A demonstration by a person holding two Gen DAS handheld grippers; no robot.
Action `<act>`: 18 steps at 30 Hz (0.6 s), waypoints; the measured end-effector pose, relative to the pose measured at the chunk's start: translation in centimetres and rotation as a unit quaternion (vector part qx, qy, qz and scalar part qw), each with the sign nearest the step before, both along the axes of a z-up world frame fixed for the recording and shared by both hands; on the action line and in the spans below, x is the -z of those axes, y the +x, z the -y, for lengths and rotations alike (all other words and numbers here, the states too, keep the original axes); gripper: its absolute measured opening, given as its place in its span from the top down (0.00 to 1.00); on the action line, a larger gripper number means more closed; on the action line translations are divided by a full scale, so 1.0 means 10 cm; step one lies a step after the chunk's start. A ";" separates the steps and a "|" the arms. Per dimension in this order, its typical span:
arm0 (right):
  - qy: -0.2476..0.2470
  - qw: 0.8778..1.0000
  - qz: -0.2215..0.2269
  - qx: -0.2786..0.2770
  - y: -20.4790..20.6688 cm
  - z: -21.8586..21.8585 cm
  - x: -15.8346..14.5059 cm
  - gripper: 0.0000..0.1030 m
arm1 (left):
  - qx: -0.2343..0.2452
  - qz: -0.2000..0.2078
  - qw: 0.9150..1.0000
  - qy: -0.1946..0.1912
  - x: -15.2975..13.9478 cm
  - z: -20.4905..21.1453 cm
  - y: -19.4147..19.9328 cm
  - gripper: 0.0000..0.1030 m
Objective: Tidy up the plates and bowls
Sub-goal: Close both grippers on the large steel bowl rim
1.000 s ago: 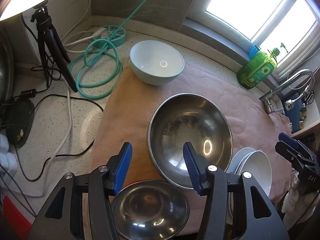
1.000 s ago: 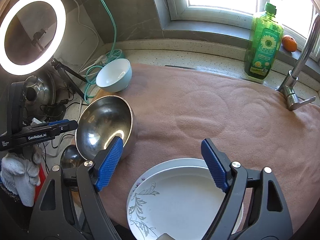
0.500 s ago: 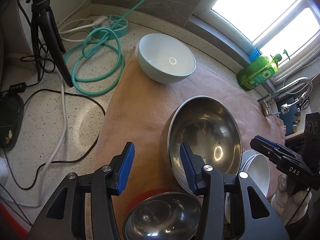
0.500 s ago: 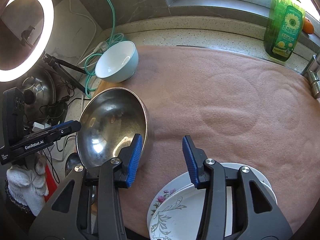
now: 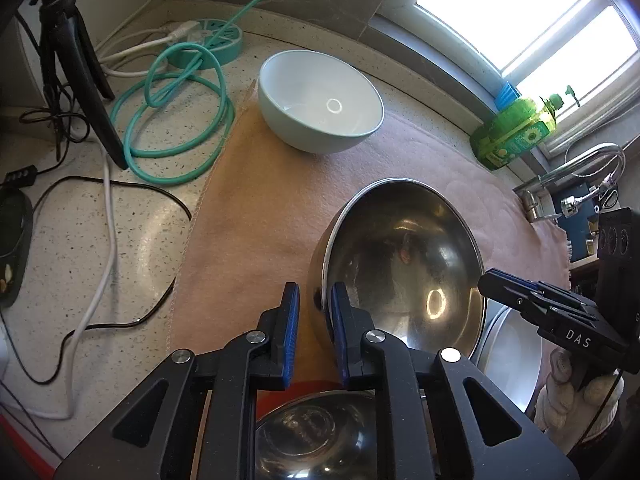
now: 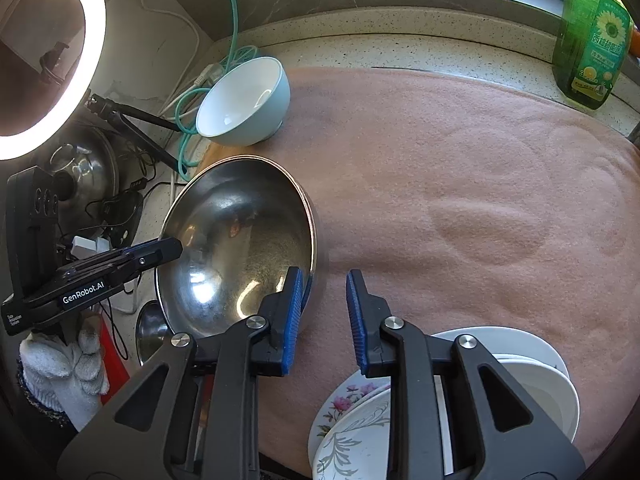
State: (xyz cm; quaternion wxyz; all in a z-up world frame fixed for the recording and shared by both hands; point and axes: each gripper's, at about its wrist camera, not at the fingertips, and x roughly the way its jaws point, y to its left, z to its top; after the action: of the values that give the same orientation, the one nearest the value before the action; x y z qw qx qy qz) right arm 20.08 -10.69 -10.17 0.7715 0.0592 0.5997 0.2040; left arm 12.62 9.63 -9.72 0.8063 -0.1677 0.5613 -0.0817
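Observation:
A large steel bowl [image 5: 400,264] [image 6: 240,240] stands on the pink cloth [image 6: 460,160]. My left gripper [image 5: 315,288] straddles its left rim, one pad inside and one outside; the jaws are closing and look pressed on the rim. My right gripper [image 6: 324,272] straddles the opposite rim, jaws closing, with a strip of cloth showing between the outer pad and the bowl wall. A light blue bowl [image 5: 320,112] [image 6: 244,104] sits at the cloth's far left corner. A small steel bowl [image 5: 320,436] lies under my left gripper. Stacked white and floral plates [image 6: 520,372] lie below my right gripper.
A green soap bottle [image 6: 592,48] stands by the window sill and a tap [image 5: 580,164] at the right. A teal cable coil [image 5: 176,120], a tripod leg [image 5: 80,64], loose wires and a ring light [image 6: 52,60] crowd the counter left of the cloth. Gloved hands [image 6: 68,364] hold both grippers.
Both grippers have sunk toward the large steel bowl and narrowed their jaws from wide to nearly shut around its opposite rims. The right one slid left, away from over the plates.

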 end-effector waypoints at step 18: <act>0.000 1.000 0.008 0.008 -0.02 0.02 -0.07 0.89 | 0.003 0.004 1.000 0.008 -0.02 0.08 0.06 0.89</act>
State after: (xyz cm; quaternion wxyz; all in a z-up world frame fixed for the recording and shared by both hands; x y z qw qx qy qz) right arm 19.92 -10.89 -9.49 0.7781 0.0617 0.5928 0.1983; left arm 13.18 8.85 -9.53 0.8096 -0.1589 0.5594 -0.0801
